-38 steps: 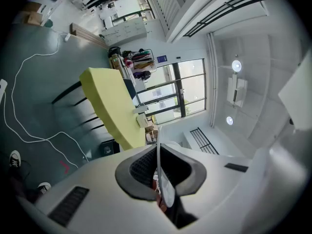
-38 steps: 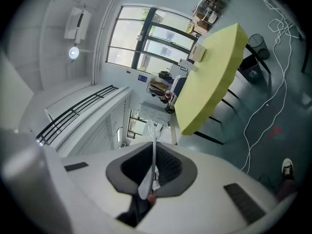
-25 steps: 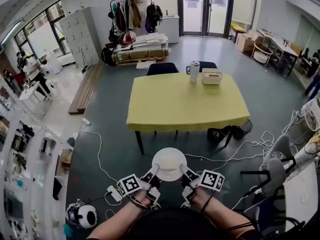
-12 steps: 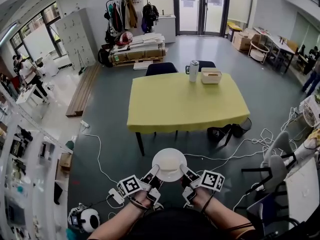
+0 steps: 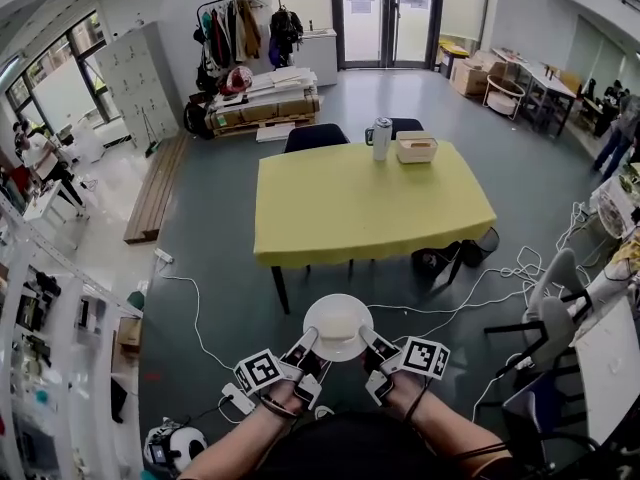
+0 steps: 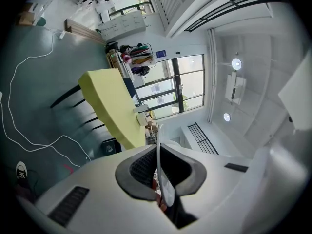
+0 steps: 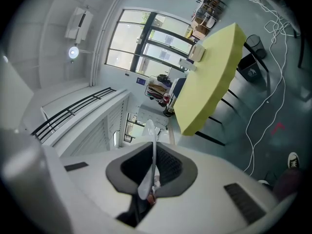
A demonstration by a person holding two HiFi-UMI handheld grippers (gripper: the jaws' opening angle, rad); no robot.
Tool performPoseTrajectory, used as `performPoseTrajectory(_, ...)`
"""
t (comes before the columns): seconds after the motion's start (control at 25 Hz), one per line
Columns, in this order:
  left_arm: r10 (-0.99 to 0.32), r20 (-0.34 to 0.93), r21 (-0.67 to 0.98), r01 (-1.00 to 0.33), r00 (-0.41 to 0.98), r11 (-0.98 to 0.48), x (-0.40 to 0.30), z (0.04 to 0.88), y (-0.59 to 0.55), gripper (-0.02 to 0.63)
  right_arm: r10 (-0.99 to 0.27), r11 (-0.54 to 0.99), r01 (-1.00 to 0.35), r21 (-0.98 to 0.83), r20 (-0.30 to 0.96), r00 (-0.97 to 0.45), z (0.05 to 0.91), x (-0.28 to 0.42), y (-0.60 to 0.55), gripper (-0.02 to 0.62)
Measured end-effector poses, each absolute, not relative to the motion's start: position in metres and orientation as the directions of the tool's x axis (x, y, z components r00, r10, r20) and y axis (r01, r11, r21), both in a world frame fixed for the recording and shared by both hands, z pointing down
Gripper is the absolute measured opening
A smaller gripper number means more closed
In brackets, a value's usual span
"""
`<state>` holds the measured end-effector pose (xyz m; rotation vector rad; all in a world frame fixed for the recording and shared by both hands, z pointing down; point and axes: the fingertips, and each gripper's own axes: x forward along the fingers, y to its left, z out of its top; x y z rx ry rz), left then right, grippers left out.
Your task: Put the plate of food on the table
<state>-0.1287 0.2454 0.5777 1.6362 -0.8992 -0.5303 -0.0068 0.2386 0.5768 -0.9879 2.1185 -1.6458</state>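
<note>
White plate (image 5: 322, 329) with pale food (image 5: 341, 325): held above the floor, short of the yellow desk (image 5: 370, 203). Its rim is clamped in the jaws of the left gripper (image 5: 307, 343) and the right gripper (image 5: 372, 344).

one plate (image 5: 338, 326); two hand-held grippers, left (image 5: 308, 344) and right (image 5: 370, 344); one yellow table (image 5: 370, 200); one flask (image 5: 380, 138); one box (image 5: 416, 149)

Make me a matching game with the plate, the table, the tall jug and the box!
Things:
1 plate
2 table
3 tall jug
4 box

Matches:
A beige, just right of the jug
B yellow top
C gripped by left gripper and right gripper
D tallest thing standing on the table

Pairs: 1-C, 2-B, 3-D, 4-A
</note>
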Motion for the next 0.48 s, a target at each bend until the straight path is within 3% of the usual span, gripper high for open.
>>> performPoseTrajectory(0.48,-0.761,0.105,0.962,-0.258,0.640,-0.084,-0.143,0.581,0.243,0.021,-0.689,0.107,-0.372,-0.922,0.202,-0.697,0.577,-0.021,0.241,0.026)
